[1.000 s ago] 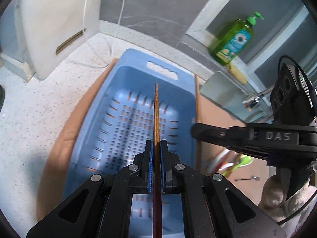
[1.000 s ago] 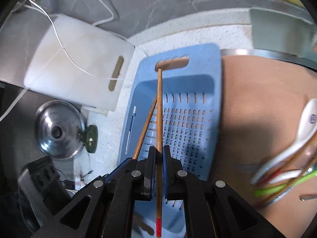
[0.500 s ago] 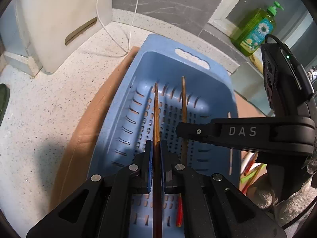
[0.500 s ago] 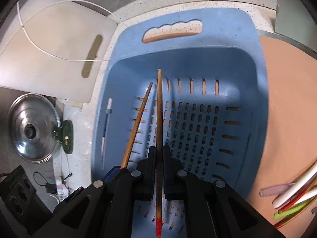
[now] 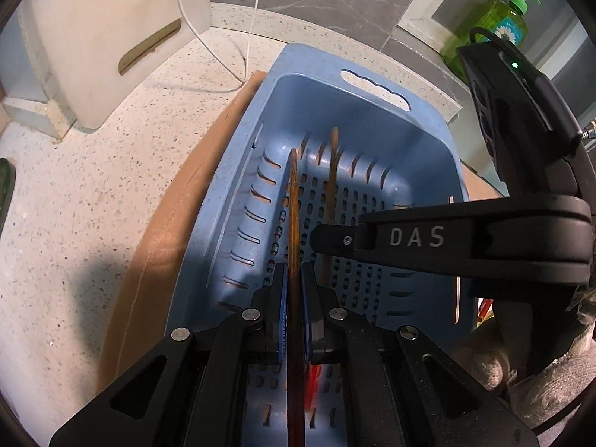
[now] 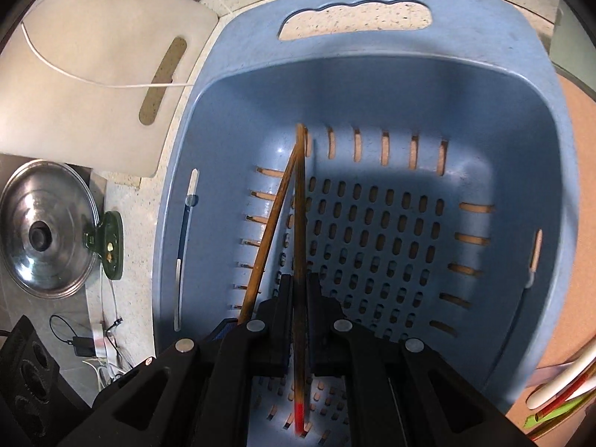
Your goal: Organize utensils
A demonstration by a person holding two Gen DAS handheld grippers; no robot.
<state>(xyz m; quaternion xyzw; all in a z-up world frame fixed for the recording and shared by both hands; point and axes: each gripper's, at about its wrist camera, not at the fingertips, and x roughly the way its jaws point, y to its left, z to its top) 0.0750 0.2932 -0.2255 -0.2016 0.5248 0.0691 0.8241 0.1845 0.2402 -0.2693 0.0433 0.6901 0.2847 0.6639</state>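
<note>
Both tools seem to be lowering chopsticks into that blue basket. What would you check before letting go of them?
1. Left tool clamped on its chopstick: ok.
2. Right tool clamped on the other chopstick: ok.
3. Both sticks inside the blue basket, not over its rim: ok.
4. Tips resting on the basket floor: cannot tell.
5. Sticks lying parallel: not ok; in the right view they converge at the far end.
6. Basket floor free of other utensils: ok.

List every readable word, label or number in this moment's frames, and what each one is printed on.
"DAS": raised letters on the side of the black right tongs, seen from the left wrist.
Label on the green dish soap pump bottle: a daisy picture, text too blurred to read.
Nothing else readable in either view.
</note>
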